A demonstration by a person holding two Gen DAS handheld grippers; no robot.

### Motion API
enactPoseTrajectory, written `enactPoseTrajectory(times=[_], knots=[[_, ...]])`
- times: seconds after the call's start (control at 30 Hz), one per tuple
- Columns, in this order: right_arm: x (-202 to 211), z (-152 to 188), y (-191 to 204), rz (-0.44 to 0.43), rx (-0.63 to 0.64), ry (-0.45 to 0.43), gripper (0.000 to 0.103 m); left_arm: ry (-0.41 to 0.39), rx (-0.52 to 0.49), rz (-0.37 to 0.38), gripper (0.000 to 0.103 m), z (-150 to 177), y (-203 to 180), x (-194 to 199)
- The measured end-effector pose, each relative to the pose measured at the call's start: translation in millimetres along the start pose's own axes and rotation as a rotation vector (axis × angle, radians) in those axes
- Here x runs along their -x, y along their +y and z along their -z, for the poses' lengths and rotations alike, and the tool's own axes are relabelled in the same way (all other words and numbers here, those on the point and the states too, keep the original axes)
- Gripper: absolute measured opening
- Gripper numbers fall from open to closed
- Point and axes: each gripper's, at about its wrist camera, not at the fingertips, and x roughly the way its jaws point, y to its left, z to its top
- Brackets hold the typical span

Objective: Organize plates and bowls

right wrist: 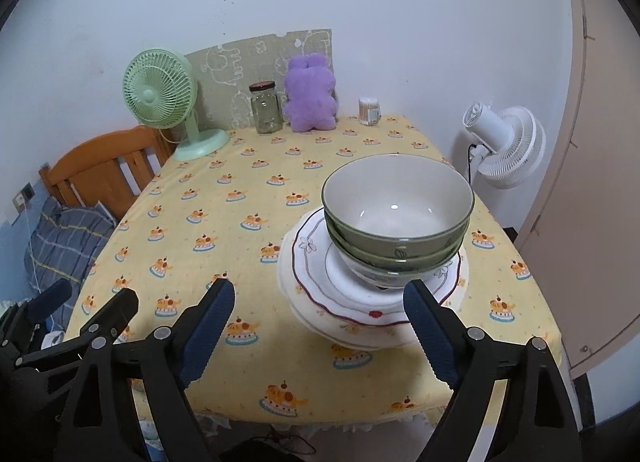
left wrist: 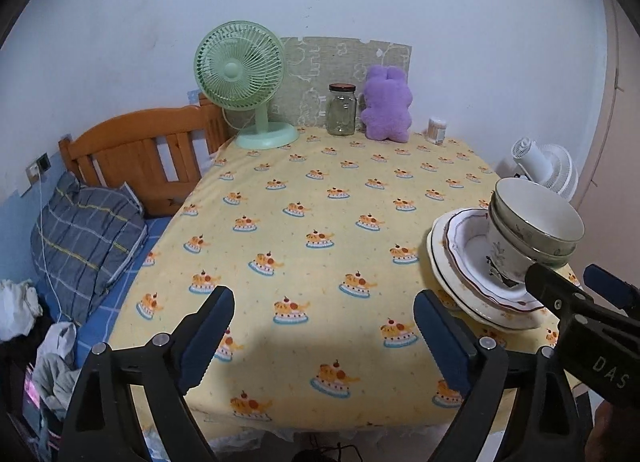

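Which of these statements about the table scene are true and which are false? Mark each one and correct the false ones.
1. The bowls are stacked on the plates. True.
2. The right gripper grips a bowl. False: it is open and holds nothing.
3. A glass jar stands between the green fan and the purple plush toy. True.
4. The left gripper is shut. False: its jaws stand wide apart.

Home bedroom: wooden bed (left wrist: 136, 150), pillow (left wrist: 84, 230), plush toy (left wrist: 386, 104).
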Motion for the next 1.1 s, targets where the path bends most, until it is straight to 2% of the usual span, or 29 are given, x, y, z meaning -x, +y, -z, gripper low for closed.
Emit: enactPoseTrajectory(times=[0.5,1.1], knots=[[5,16,-2,0.017,0.027,-0.021,0.089,-0.024,0.016,-0.012,0.093,15,-2,5],[8,14,-13,0.021,0.008,-0.032,0.089,-0.055,-0.014,-0.018,0.093,12,-13,12]])
